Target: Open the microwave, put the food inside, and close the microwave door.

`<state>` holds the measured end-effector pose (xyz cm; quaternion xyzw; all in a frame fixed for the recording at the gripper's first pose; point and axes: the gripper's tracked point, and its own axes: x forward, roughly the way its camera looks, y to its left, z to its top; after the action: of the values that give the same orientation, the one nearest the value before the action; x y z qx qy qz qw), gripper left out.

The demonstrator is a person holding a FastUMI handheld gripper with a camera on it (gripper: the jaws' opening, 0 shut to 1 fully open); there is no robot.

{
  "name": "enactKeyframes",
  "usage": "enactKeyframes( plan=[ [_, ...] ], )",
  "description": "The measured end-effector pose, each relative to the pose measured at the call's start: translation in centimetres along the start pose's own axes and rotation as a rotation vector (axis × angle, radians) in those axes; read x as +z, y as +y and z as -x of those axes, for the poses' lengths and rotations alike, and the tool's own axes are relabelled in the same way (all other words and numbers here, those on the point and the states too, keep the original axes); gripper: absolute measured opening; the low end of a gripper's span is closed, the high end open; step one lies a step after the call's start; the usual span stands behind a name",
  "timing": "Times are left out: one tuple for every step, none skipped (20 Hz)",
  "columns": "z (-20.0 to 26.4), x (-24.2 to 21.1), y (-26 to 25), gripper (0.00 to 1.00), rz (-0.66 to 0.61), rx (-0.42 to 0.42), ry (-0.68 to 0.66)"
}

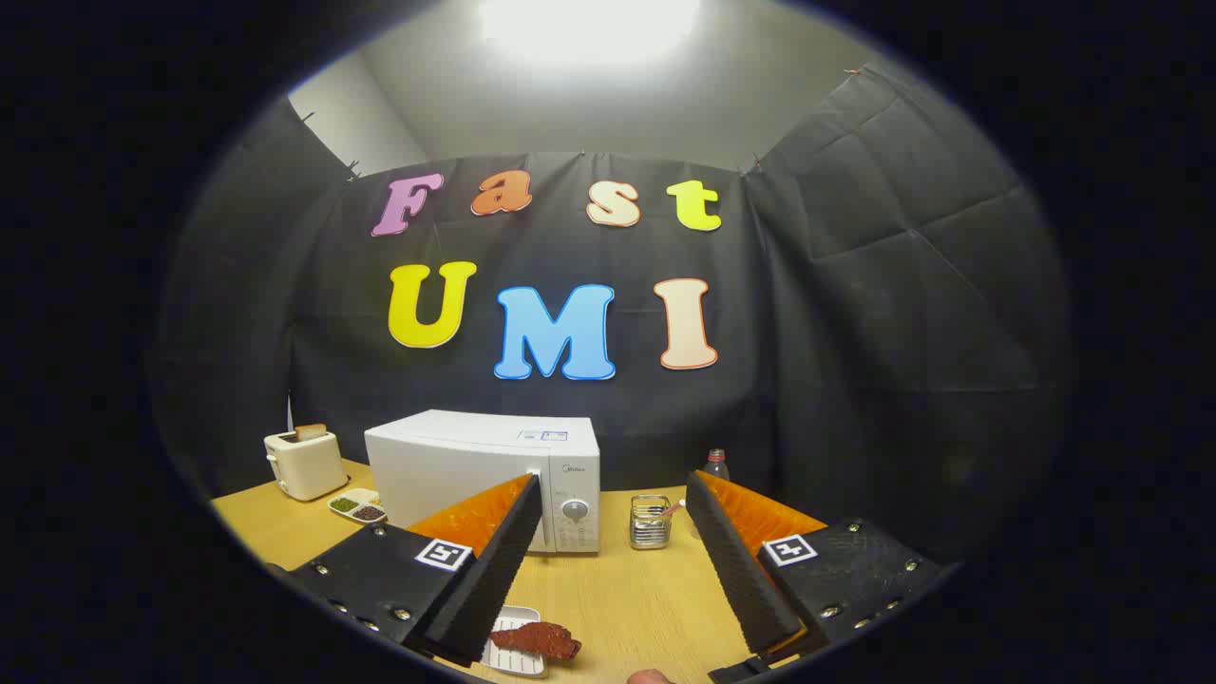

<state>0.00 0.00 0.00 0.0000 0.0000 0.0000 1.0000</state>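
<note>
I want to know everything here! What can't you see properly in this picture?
- Microwave: one finger hides its door's lower part.
- White tray under the food: partly behind that finger.
- Bottle: the other finger covers its base.
- Toaster, divided dish: too small for detail.

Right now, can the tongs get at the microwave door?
Probably yes. The tongs are open and hold nothing, and the shut microwave stands beyond them across bare table. The food lies nearer, off that path.

Staged kitchen booth, black cloth wall [902,285], wooden table [627,598] (microwave [484,475], toaster [304,464]), bright ceiling lamp [589,24]
</note>
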Motion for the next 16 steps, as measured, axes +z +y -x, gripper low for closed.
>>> enactKeyframes(
  plan=[
    [0.2, 0.1, -0.3, 0.96, -0.003, -0.002, -0.002],
    [0.3, 0.2, -0.5, 0.96, -0.006, -0.007, -0.004],
    [0.4, 0.1, -0.7, 0.96, -0.008, -0.010, -0.004],
    [0.5, 0.0, -0.8, 0.96, -0.006, -0.011, -0.002],
    [0.5, -0.1, -0.9, 0.96, -0.001, -0.012, 0.001],
    [0.5, 0.0, -1.0, 0.96, 0.002, -0.013, -0.001],
    [0.5, 0.0, -1.0, 0.96, 0.002, -0.016, -0.002],
    [0.3, 0.0, -0.9, 0.96, -0.003, -0.015, 0.000],
    [0.3, 0.1, -0.6, 0.96, -0.011, -0.013, -0.001],
    [0.2, 0.3, -0.3, 0.96, -0.017, -0.009, -0.005],
    [0.0, 0.5, -0.1, 0.96, -0.019, -0.008, -0.008],
    [-0.3, 0.6, 0.1, 0.96, -0.016, -0.005, -0.009],
    [-0.5, 0.7, 0.3, 0.96, -0.014, -0.004, -0.012],
    [-0.7, 0.7, 0.5, 0.96, -0.015, -0.004, -0.011],
    [-0.8, 0.6, 0.8, 0.96, -0.023, 0.000, -0.007],
    [-0.9, 0.7, 1.2, 0.96, -0.033, 0.007, -0.002]
  ],
)
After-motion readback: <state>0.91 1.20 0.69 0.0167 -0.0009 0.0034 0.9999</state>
